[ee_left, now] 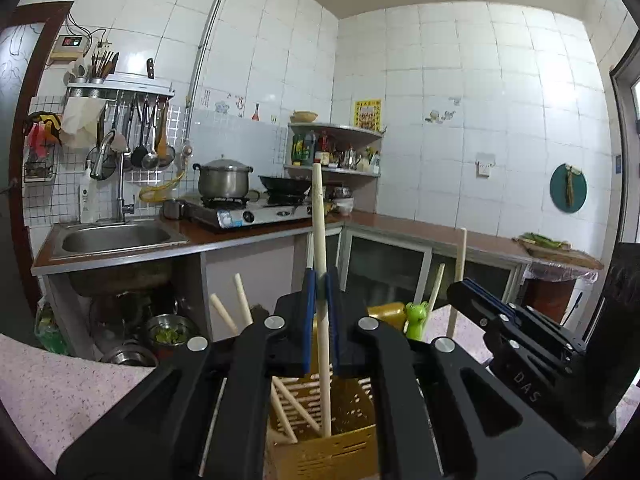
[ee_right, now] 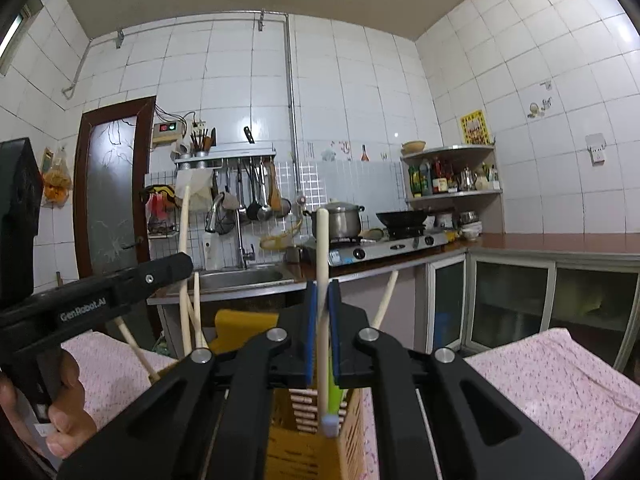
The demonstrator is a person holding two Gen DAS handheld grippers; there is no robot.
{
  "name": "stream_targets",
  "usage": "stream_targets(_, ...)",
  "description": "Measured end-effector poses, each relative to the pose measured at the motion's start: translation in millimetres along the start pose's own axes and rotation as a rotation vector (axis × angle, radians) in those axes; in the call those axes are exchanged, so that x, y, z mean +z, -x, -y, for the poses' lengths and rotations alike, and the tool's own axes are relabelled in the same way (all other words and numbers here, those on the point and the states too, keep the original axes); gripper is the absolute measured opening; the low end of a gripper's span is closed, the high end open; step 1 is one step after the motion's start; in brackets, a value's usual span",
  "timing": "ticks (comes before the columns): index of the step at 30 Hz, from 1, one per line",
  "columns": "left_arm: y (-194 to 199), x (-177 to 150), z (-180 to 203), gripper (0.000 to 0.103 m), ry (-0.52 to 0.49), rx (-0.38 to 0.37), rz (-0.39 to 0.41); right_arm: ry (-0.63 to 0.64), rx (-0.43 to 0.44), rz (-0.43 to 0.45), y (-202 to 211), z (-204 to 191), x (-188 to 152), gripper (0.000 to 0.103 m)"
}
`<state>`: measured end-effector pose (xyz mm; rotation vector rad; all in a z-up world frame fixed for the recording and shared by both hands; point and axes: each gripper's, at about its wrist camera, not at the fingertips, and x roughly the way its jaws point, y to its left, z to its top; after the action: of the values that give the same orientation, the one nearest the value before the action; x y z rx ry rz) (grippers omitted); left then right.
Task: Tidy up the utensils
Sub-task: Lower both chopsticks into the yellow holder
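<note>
Your left gripper (ee_left: pixel 319 280) is clamped on a pale wooden stick-handled utensil (ee_left: pixel 320 220), its blue pads (ee_left: pixel 307 320) pressed to either side of the shaft. The utensil stands nearly upright, its lower end down inside the yellow slotted holder (ee_left: pixel 320 452) directly beneath the jaws. Other wooden handles (ee_left: pixel 244 300) already lean out of that holder to the left, and more lie slanted inside it.

Your right gripper (ee_right: pixel 322 296) is likewise closed tight on a second wooden-handled utensil (ee_right: pixel 322 248), also upright, with its lower end reaching into the same yellow holder (ee_right: pixel 304 452); a small pale block (ee_right: pixel 330 424) sits at its tip, beside something bright green in the holder. In the left wrist view the right gripper (ee_left: pixel 464 286) sits just to the right, near a green frog-shaped figure (ee_left: pixel 416 318).

The holder stands on a table covered in pink patterned cloth (ee_right: pixel 560 380). Your hand (ee_right: pixel 60 408) shows at the lower left of the right wrist view, wrapped round the left gripper's handle. Behind are a steel sink (ee_left: pixel 116 238), a gas stove (ee_left: pixel 256 212) with a lidded pot (ee_left: pixel 224 180) and a dark wok (ee_left: pixel 284 186).
</note>
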<state>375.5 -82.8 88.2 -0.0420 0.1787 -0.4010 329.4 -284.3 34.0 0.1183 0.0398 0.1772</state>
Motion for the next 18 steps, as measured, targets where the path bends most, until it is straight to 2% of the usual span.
stream_targets(4, -5, 0, -6, 0.005, 0.021, 0.001, -0.083, 0.015, 0.002, -0.018, 4, 0, -3, 0.006)
stream_targets(11, -6, -17, -1, 0.005, -0.048, 0.047, -0.184, 0.009, 0.005, -0.055, 4, 4, -5, 0.007)
stream_targets(16, -7, -20, -17, 0.005, 0.033, 0.053, -0.214, 0.015, 0.0, -0.094, 3, 6, -10, 0.008)
stream_targets(18, -5, -18, -23, 0.009, 0.058, 0.052, -0.235, 0.005, -0.002, -0.113, 3, 9, -10, 0.008)
